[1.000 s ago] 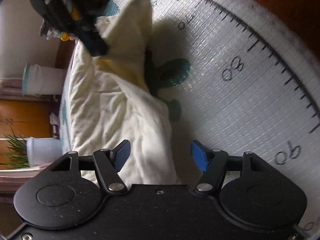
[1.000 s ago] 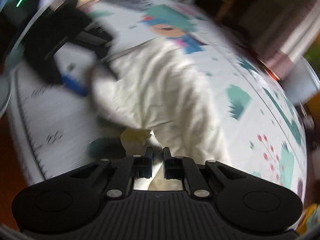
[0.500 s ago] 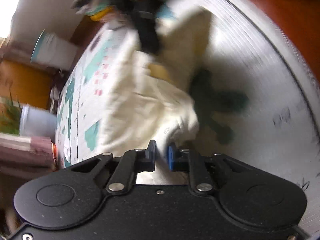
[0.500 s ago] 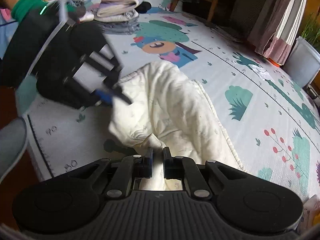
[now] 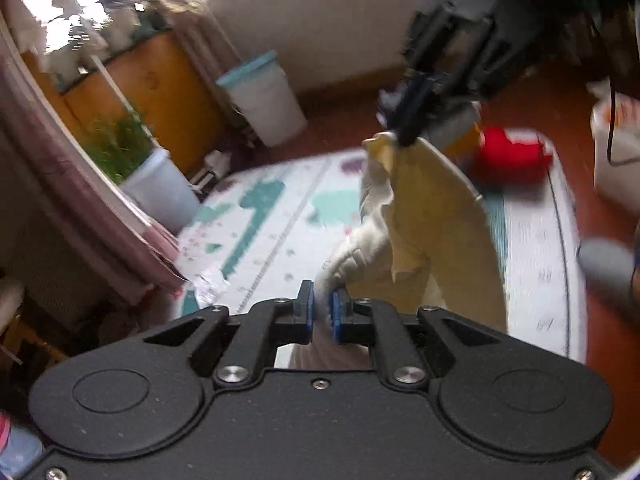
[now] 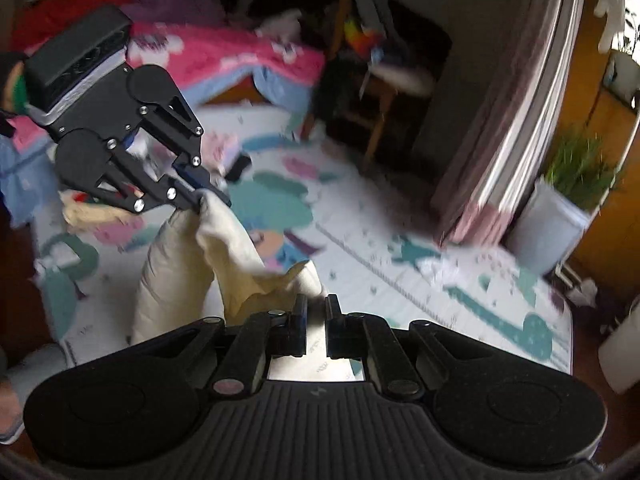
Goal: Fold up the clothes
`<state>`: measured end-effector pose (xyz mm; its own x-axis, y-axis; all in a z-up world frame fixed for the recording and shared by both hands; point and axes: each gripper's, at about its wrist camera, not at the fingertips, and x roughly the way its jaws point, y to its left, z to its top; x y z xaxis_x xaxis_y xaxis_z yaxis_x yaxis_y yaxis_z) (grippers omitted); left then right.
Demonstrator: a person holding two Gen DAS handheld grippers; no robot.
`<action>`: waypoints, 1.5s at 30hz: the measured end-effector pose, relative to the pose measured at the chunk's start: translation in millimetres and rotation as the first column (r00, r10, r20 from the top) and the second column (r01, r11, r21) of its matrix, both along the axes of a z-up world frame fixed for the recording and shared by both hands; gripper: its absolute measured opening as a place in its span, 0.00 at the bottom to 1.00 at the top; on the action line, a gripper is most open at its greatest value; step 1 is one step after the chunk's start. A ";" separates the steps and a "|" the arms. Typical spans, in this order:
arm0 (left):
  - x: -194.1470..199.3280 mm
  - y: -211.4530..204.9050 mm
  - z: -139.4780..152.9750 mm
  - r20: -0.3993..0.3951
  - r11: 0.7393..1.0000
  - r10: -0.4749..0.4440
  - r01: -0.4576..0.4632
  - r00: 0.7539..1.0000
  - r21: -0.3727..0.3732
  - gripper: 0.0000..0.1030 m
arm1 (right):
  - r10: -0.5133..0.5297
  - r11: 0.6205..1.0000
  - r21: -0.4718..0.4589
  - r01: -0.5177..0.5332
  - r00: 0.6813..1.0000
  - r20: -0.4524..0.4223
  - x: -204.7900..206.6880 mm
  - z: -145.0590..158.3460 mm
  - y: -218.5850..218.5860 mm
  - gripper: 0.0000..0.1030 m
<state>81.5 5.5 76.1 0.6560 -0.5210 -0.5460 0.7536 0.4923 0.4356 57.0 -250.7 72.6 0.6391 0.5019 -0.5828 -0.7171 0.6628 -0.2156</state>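
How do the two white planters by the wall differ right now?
In the left wrist view, the near planter holds a green grassy plant, while the far tub shows no plant. The far tub has a teal rim; the near planter's rim looks plain white. The near planter sits beside the pink curtain, the far tub against the orange cabinet. Both are pale and stand upright on the floor.

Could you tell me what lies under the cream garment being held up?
Below the cream garment, shut in the left gripper and right gripper, lies the patterned play mat. The mat patch directly beneath the hanging cloth is hidden.
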 end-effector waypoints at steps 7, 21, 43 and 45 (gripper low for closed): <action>-50.9 17.8 37.7 -0.036 1.000 -0.025 0.025 0.999 -0.004 0.08 | 0.118 0.993 0.003 -0.118 0.993 -0.010 -40.1 35.0 -8.4 0.09; 47.7 6.5 -35.3 0.182 0.918 0.329 -0.359 0.926 0.167 0.07 | 0.049 0.974 -0.223 -0.022 0.992 0.114 52.6 -28.7 92.4 0.09; -19.6 17.5 -109.4 -0.080 0.949 0.119 -0.090 0.990 0.302 0.06 | 0.237 0.937 -0.254 -0.240 0.971 -0.042 -0.1 -87.2 67.0 0.04; -20.3 18.3 -94.4 -0.123 0.964 0.130 -0.096 0.984 0.250 0.06 | 0.230 0.946 -0.216 -0.242 0.970 -0.082 -6.9 -93.4 65.9 0.13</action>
<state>61.2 23.8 -18.2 0.6133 -0.2890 -0.7351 0.7598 0.4704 0.4489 50.0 -184.8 -20.9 0.4817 0.4878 -0.7281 -0.8622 0.4127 -0.2939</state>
